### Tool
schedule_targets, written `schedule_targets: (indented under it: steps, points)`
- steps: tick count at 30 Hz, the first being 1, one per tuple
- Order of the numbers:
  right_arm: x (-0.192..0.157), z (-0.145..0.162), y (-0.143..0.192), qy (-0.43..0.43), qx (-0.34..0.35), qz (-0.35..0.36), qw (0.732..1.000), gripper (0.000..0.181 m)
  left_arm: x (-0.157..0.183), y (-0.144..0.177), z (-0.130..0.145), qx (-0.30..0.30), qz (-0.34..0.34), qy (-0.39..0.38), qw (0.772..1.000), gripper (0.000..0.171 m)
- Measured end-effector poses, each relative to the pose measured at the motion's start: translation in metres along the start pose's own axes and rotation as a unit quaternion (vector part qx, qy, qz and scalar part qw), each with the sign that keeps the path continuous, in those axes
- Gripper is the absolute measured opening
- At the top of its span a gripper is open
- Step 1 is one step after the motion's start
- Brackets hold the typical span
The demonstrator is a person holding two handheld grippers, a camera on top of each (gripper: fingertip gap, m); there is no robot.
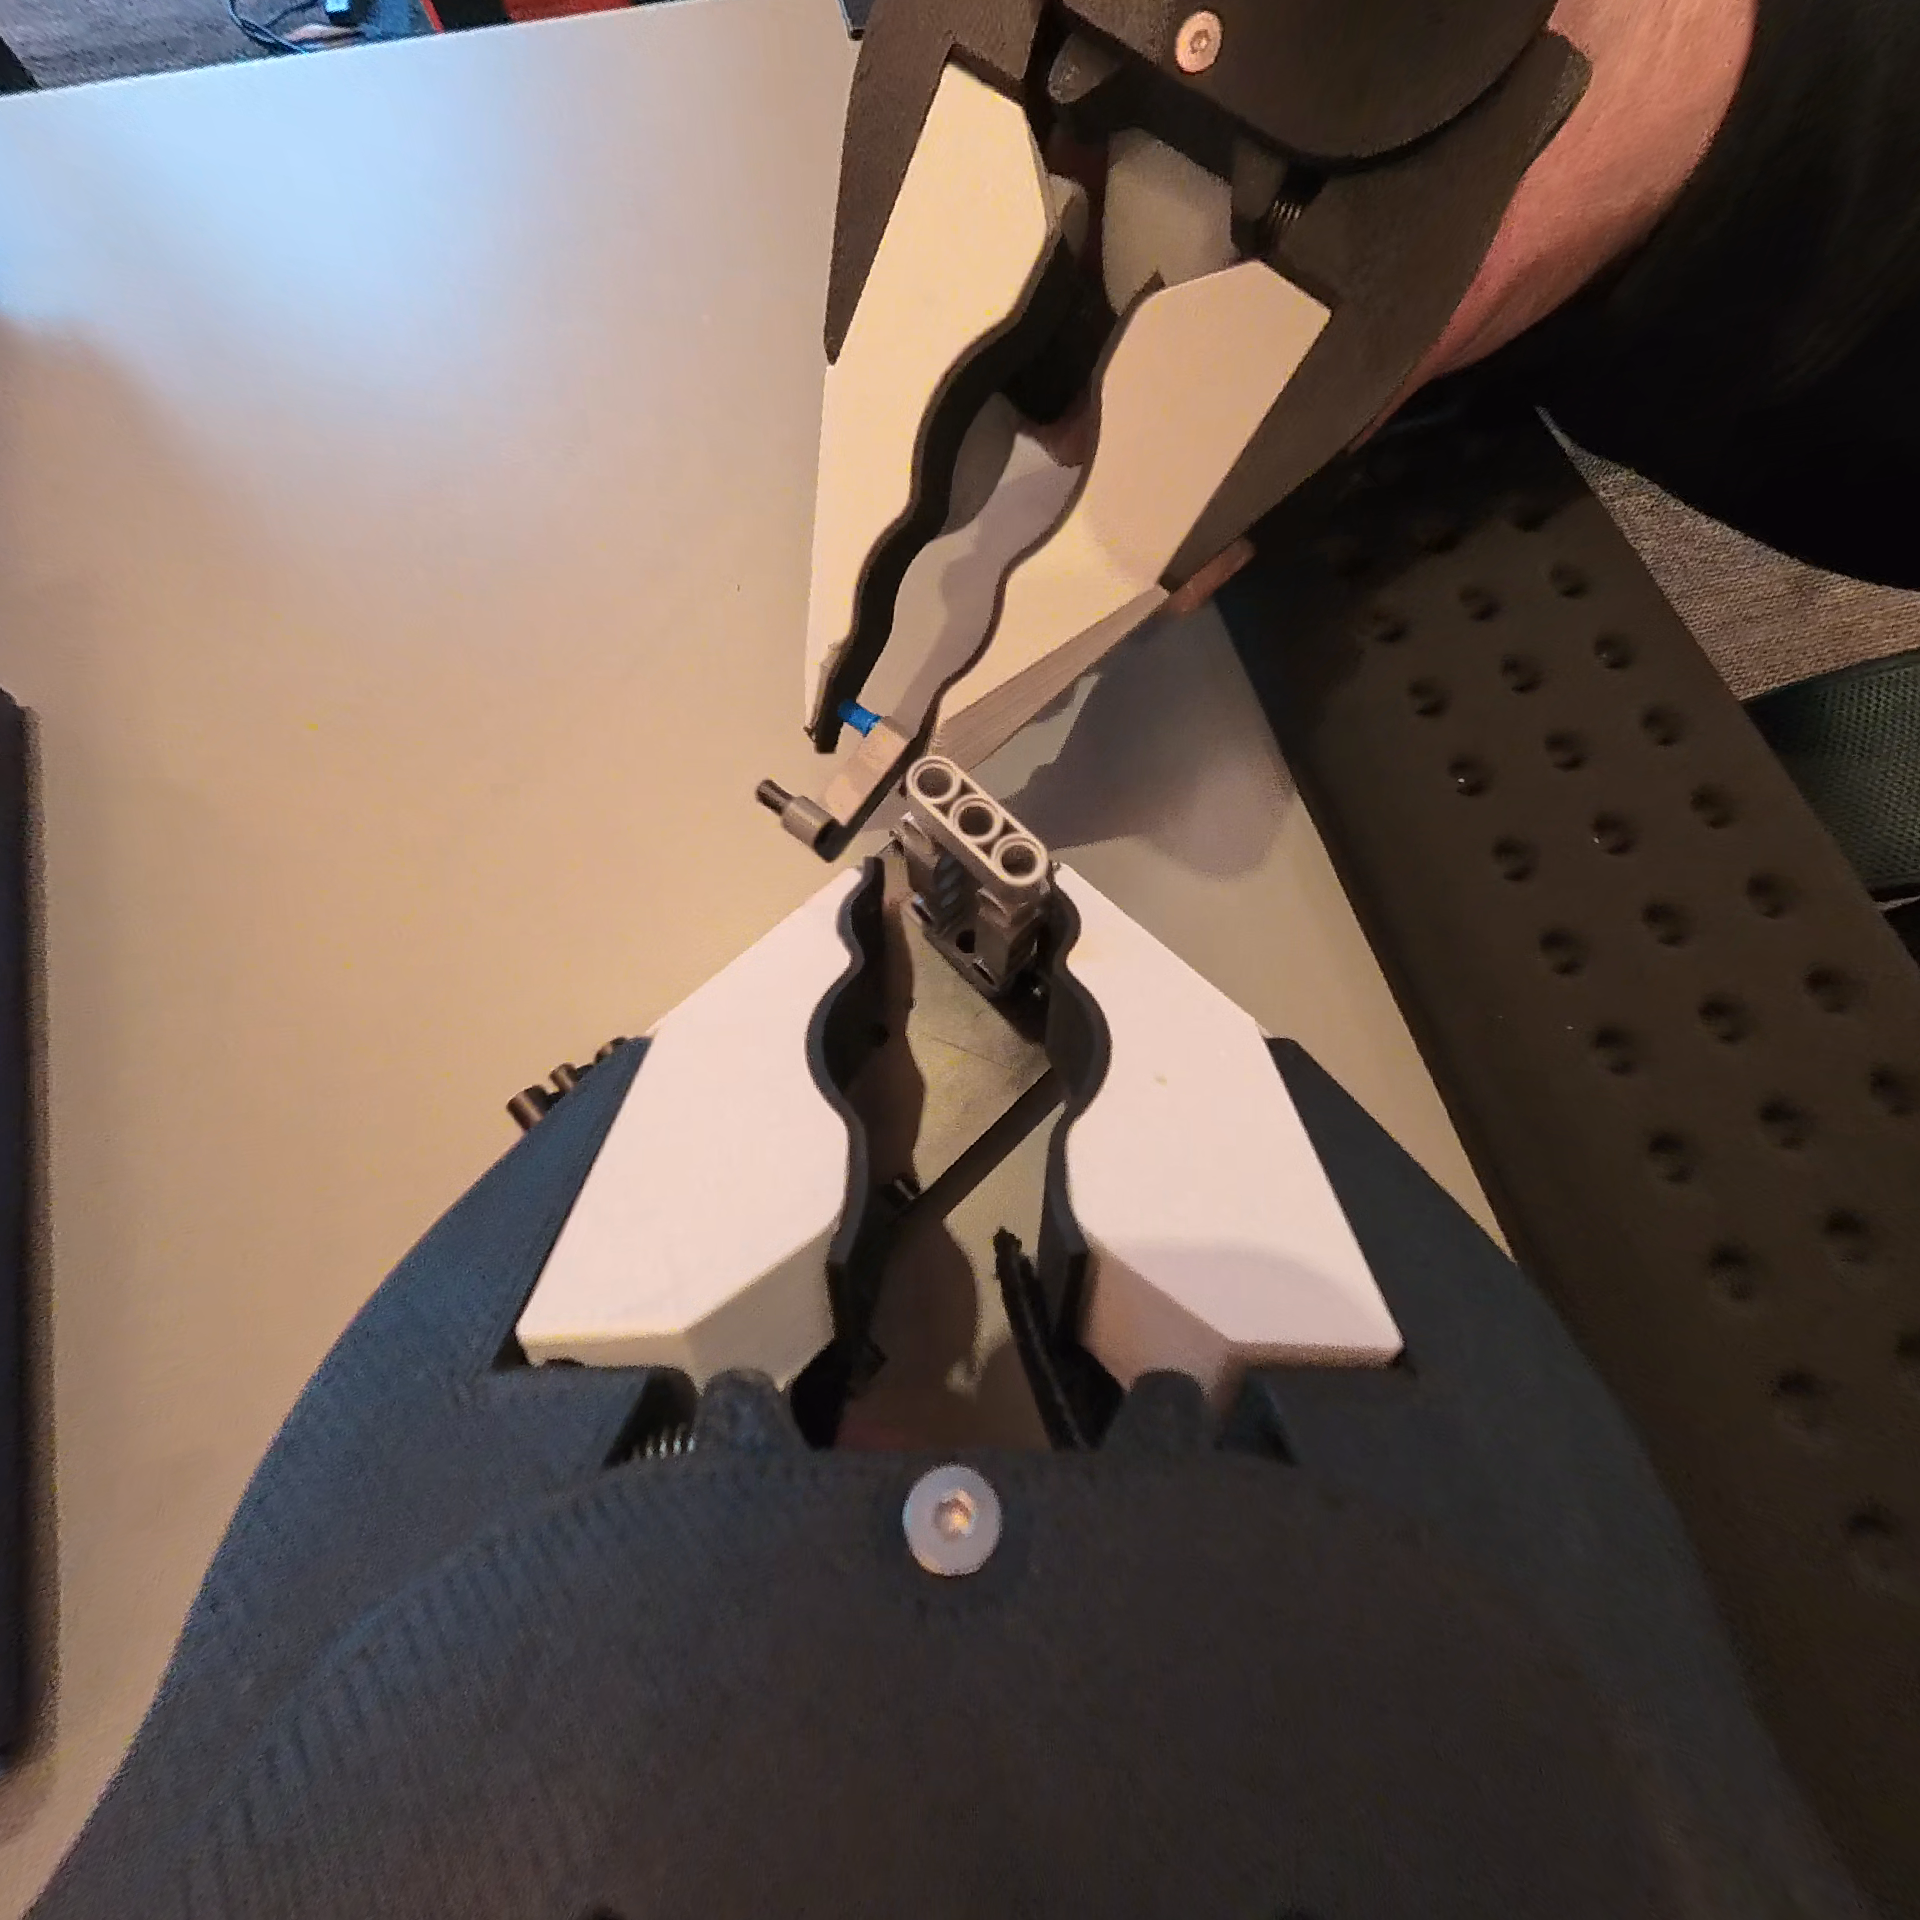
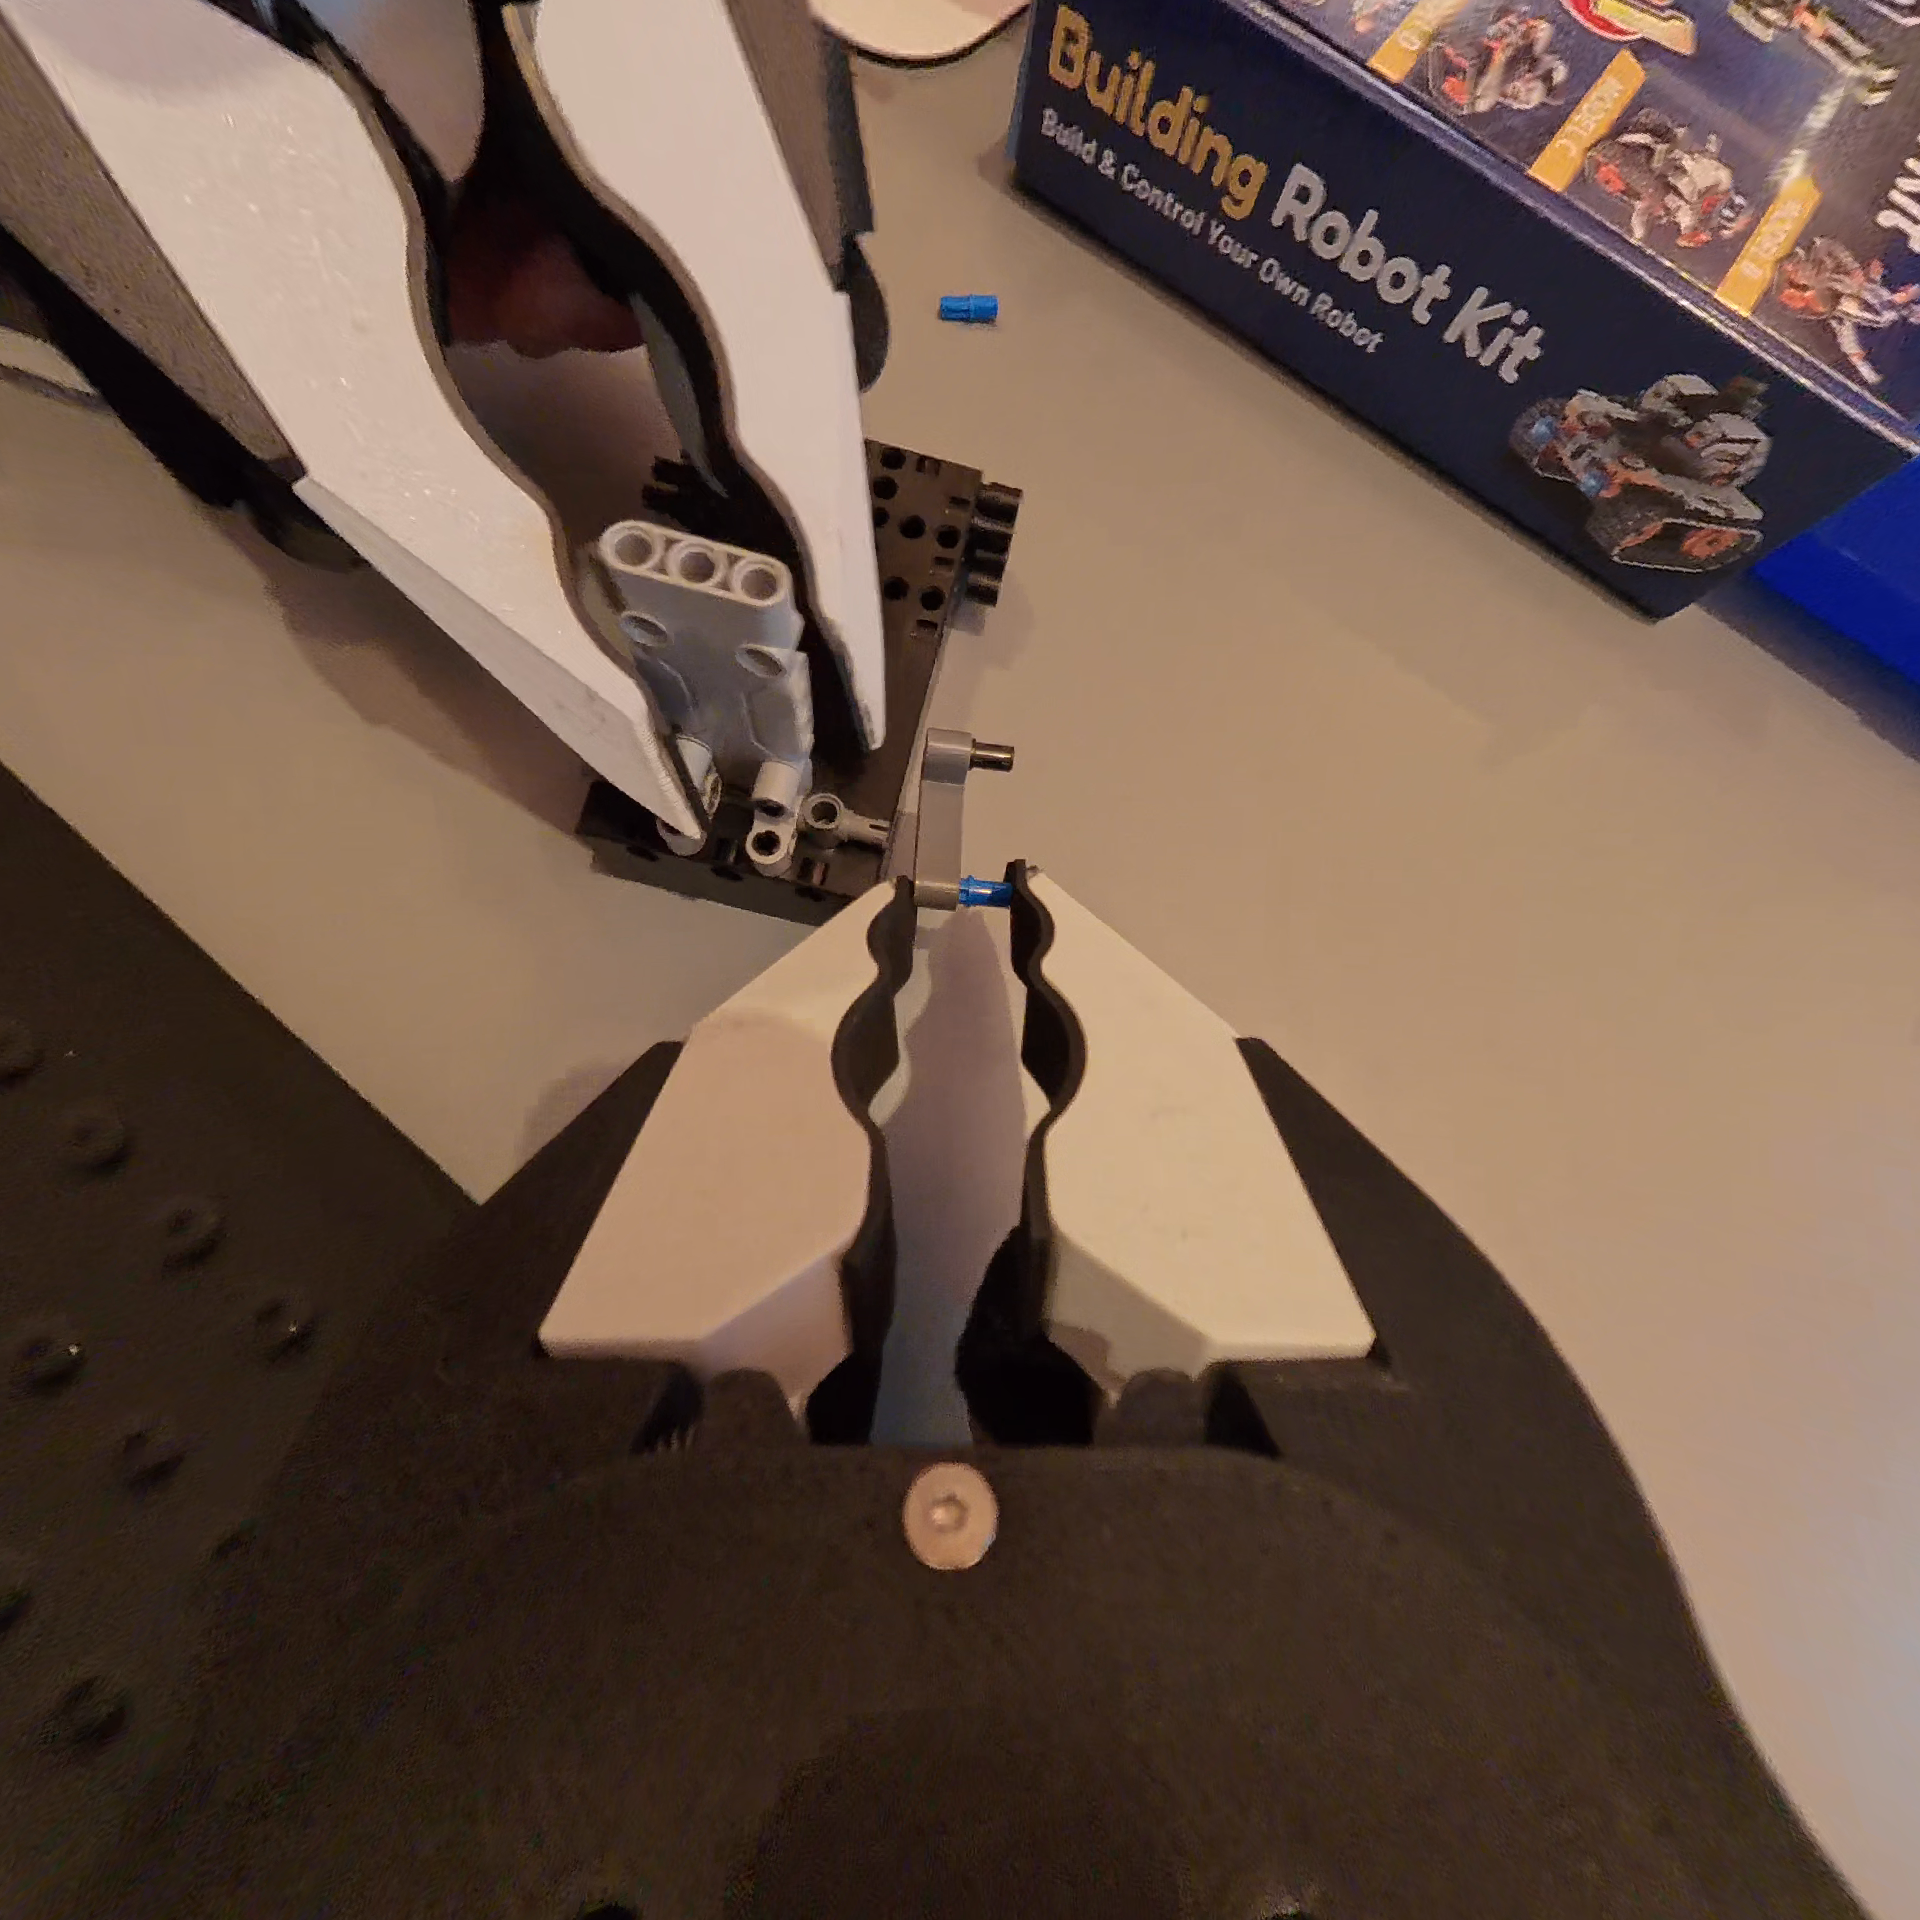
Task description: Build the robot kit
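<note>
Two grippers meet over the pale grey tabletop point(image 2: 1351, 831), both clamped on small plastic building pieces. The left gripper point(image 1: 961, 899) has its jaws closed to a narrow gap around a light grey block with three round holes across its top point(image 1: 977, 821); in the right wrist view that same block point(image 2: 717, 644) sits upright between the white fingers point(image 2: 436, 499), and its foot appears to meet a flat black perforated plate point(image 2: 925, 540) lying on the tabletop. The right gripper point(image 2: 961, 891) is pinched almost shut on one short blue pin point(image 2: 982, 890) that sticks sideways from the lower end of a slim grey lever piece point(image 2: 940, 821). A dark stub point(image 2: 992, 755) juts from the lever's upper end. The lever hangs just beside the three-hole block, close but apart from it; seen from the left wrist view, the lever point(image 1: 868, 779) lies to the block's left.

Counting the rest: one loose blue pin point(image 2: 968, 308) lies beyond the plate on the tabletop, well apart from the held one. One dark blue printed cardboard box point(image 2: 1455, 260) stands beyond the block, off to the side. One black mat dotted with holes point(image 1: 1662, 987) lies along the tabletop's edge near the right gripper, and a bare forearm point(image 1: 1538, 208) shows behind that gripper.
</note>
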State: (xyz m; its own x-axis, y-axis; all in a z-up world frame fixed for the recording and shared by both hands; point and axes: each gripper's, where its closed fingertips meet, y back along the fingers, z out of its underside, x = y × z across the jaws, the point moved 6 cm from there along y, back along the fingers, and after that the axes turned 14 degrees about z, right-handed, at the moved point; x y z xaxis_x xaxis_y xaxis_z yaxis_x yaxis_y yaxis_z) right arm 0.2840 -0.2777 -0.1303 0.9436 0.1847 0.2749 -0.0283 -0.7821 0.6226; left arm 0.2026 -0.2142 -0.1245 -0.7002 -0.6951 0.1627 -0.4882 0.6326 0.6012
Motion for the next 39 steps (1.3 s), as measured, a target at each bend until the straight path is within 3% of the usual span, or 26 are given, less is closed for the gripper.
schedule_targets:
  steps: [7, 9, 11, 14, 17, 23, 28, 39]
  points:
    - [-0.006, -0.002, 0.003, 0.001, -0.011, -0.017, 1.0, 0.016, 0.003, 0.006, 0.003, -0.011, 0.026, 0.006, 1.0, 0.053]
    - [-0.006, -0.001, 0.005, -0.002, -0.008, -0.015, 1.0, 0.016, 0.007, 0.012, 0.004, -0.004, 0.069, 0.025, 0.997, 0.058]
    - [-0.006, -0.001, 0.009, -0.008, -0.001, -0.013, 1.0, 0.016, 0.006, 0.022, 0.004, -0.001, 0.085, 0.04, 0.996, 0.053]
    - [-0.007, -0.001, 0.013, -0.018, 0.004, -0.016, 1.0, 0.016, -0.009, 0.04, -0.006, 0.024, 0.052, 0.032, 0.998, 0.034]
    - [-0.009, 0.0, 0.01, -0.025, -0.002, -0.019, 1.0, 0.016, -0.019, 0.035, -0.015, 0.018, 0.039, -0.003, 0.999, 0.026]
    - [-0.008, 0.002, 0.006, -0.051, -0.004, -0.015, 0.999, 0.016, -0.033, 0.006, -0.012, -0.015, 0.064, -0.021, 0.998, 0.022]
    - [-0.008, 0.002, 0.004, -0.051, -0.005, -0.014, 0.999, 0.016, -0.034, -0.003, -0.007, -0.032, 0.112, -0.014, 0.993, 0.027]
    - [-0.014, 0.0, 0.006, -0.041, -0.008, -0.027, 0.999, 0.021, -0.03, -0.008, -0.005, -0.038, 0.129, -0.027, 0.991, 0.016]
